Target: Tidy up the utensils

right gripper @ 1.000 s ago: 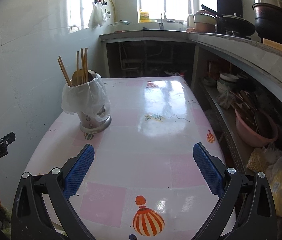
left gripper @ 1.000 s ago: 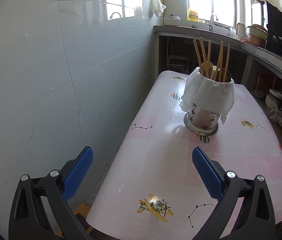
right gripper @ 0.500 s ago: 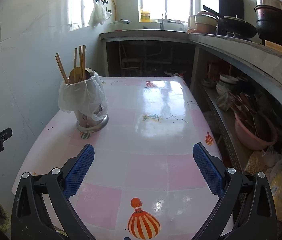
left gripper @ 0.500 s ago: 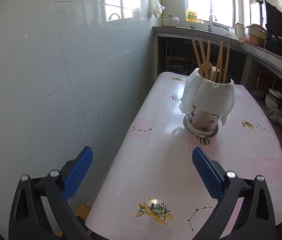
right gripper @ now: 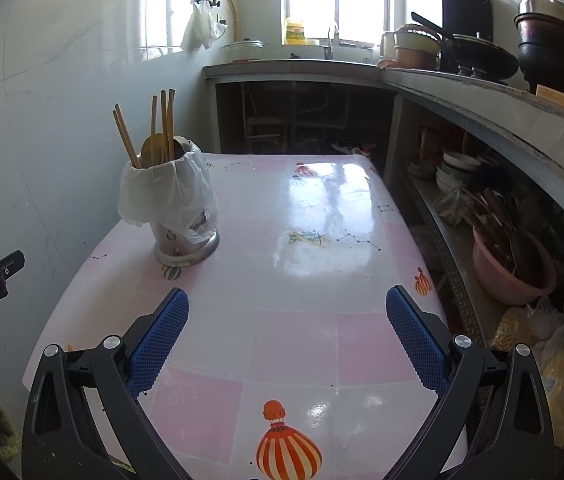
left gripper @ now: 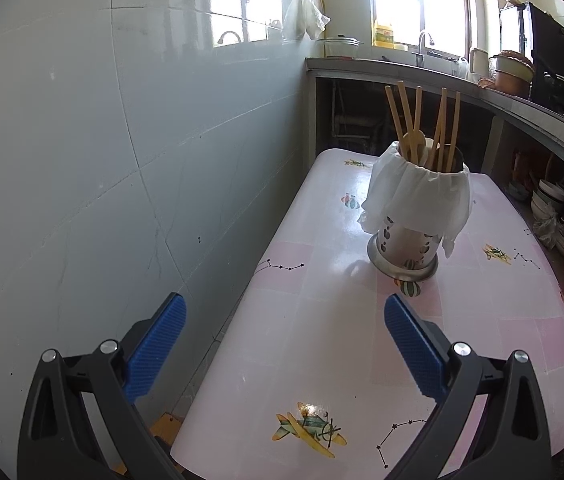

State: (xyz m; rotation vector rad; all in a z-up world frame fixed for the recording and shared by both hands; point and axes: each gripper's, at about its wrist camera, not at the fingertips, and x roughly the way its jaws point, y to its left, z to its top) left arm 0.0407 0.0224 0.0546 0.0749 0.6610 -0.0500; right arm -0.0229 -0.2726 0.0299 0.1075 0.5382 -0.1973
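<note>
On pink patterned table (right gripper: 302, 320), near the wall side: utensil holder (left gripper: 406, 246) standing upright, wearing white plastic bag (left gripper: 418, 196), carrying chopsticks (left gripper: 448, 128) and wooden spoon (right gripper: 153, 152). Hovering over near table edge: left gripper (left gripper: 284, 344) gaping wide, gripping nothing; right gripper (right gripper: 288, 332) likewise spread wide, holding nothing; both sitting well apart from holder.

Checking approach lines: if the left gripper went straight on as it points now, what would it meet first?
Probably the table edge by the wall, below the open left gripper. The utensil holder sits right of that line. Depth is unclear.
</note>
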